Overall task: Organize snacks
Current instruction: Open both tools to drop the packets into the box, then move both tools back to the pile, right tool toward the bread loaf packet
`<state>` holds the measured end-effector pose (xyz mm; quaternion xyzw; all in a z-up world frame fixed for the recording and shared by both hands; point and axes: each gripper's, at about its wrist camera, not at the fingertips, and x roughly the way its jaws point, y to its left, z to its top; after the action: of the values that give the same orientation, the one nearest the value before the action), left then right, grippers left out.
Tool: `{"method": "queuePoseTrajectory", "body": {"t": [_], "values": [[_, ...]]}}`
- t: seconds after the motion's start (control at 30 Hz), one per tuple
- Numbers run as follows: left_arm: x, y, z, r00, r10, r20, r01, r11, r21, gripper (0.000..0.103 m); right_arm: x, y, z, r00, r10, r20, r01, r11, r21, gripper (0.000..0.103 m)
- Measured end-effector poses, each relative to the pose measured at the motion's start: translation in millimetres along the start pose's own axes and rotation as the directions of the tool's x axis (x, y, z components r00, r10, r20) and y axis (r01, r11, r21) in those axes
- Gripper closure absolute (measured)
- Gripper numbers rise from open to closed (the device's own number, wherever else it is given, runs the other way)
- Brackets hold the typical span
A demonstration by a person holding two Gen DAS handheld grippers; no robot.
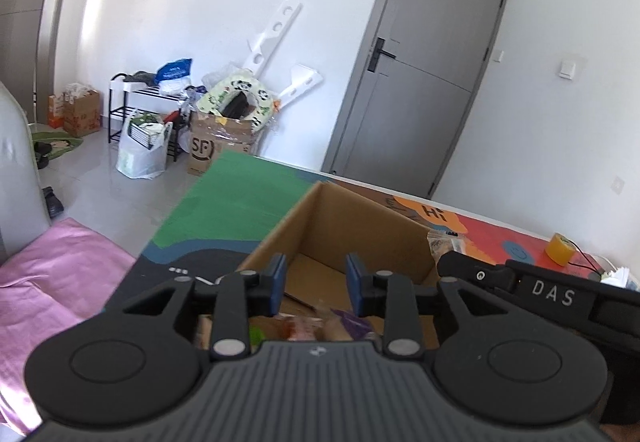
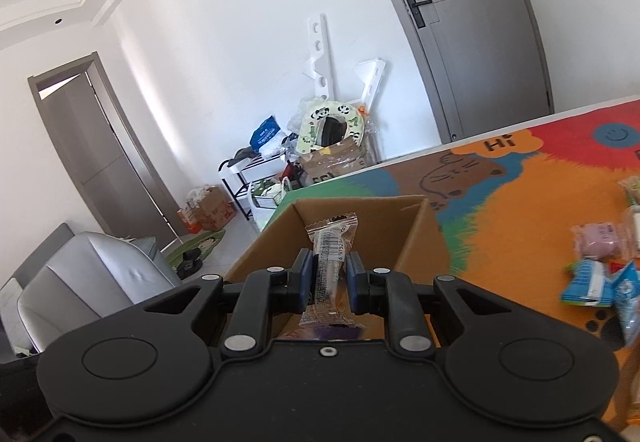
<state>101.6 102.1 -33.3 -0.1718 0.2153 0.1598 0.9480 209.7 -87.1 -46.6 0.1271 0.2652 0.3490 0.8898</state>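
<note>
A: What's at the left?

B: The left gripper (image 1: 316, 284), fingers apart with nothing between them, over the open cardboard box (image 1: 352, 217) with snacks inside. "DAS" is printed on the right gripper (image 1: 554, 296) beside it.

A: And that one?

B: Its fingers are clamped on a clear barcoded snack packet (image 2: 330, 262) above the box. More snack packets (image 2: 600, 270) lie on the desk (image 2: 520, 209), whose mat reads "Hi".

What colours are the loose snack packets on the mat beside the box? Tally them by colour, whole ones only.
Pink plastic snack packet: 1
Blue-and-white striped plastic packet: 1
Light blue plastic packet: 1
Total: 3
The pale packets cut off at the picture's edge are not counted.
</note>
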Motion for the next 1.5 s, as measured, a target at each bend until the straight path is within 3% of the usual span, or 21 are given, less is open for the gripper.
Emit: {"method": "queuePoseTrajectory", "body": {"t": [0.07,0.17,0.27,0.4,0.5,0.8,1.5], "values": [[-1,5,1,1.0,0.017,0.0,-0.017,1.0,-0.007,0.064,3,0,0,1.0,0.011,-0.009,-0.011,1.0,0.008,0.082],[-3,7,1,1.0,0.02,0.007,-0.02,1.0,-0.017,0.055,3,-3,-1,1.0,0.017,-0.019,-0.016,0.999,0.037,0.064],[-6,5,3,1.0,0.01,0.027,-0.009,1.0,-0.027,0.046,-5,-6,-2,1.0,0.011,-0.009,-0.01,0.999,0.043,0.061],[-9,-4,2,0.999,-0.004,0.041,0.004,1.0,-0.018,0.027,-17,-16,-3,1.0,-0.024,0.007,0.023,0.998,0.061,0.051],[-10,-12,0,0.999,-0.009,0.053,0.01,1.0,-0.012,0.021,-27,-26,-4,0.999,-0.051,0.019,0.05,0.996,0.068,0.045],[-14,-35,-11,0.997,-0.062,0.045,0.062,0.998,-0.005,0.021,-60,-59,-11,0.994,-0.102,0.05,0.097,0.99,0.1,0.03],[-25,-107,-41,0.978,-0.211,-0.002,0.21,0.974,0.079,0.021,-139,-127,-20,0.956,-0.257,0.138,0.236,0.96,0.152,0.016]]}}
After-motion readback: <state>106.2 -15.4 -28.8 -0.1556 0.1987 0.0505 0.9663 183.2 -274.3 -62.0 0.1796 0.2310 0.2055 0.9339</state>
